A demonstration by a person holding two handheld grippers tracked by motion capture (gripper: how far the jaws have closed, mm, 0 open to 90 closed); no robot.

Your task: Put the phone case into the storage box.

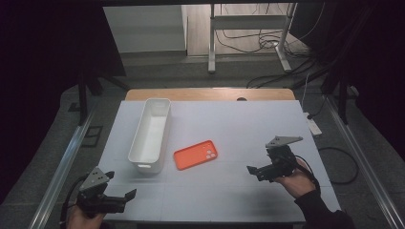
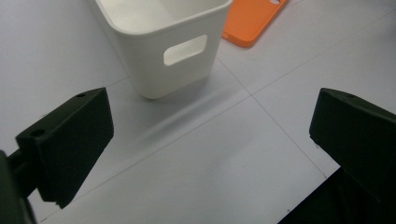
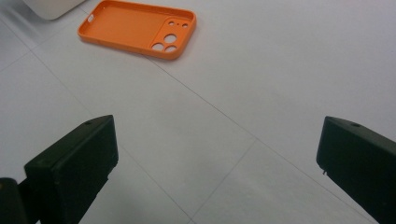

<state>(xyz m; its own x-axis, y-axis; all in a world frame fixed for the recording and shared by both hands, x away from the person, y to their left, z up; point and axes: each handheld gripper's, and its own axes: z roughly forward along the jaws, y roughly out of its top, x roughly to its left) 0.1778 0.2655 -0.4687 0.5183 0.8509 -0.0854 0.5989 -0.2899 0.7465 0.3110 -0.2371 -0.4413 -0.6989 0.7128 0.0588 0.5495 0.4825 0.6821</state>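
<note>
Phone case, orange and lying with its hollow side up, sits flat on the white table near the middle, just to the right of the long white bin and not touching it. Nothing grips it, and as far as the high view shows, the bin holds nothing.

The right gripper hovers over the table to the right of the case and well apart from it, its jaws spread wide and pointed toward it; in the right gripper view the case lies ahead past the two open jaws. The left gripper waits at the near left corner, jaws spread too and holding nothing, looking at the near end of the bin with its handle slot.

My reading is that the work has barely begun: the reach is under way at most. Closing on the case, lifting it and, most likely, setting it in the bin all remain.
</note>
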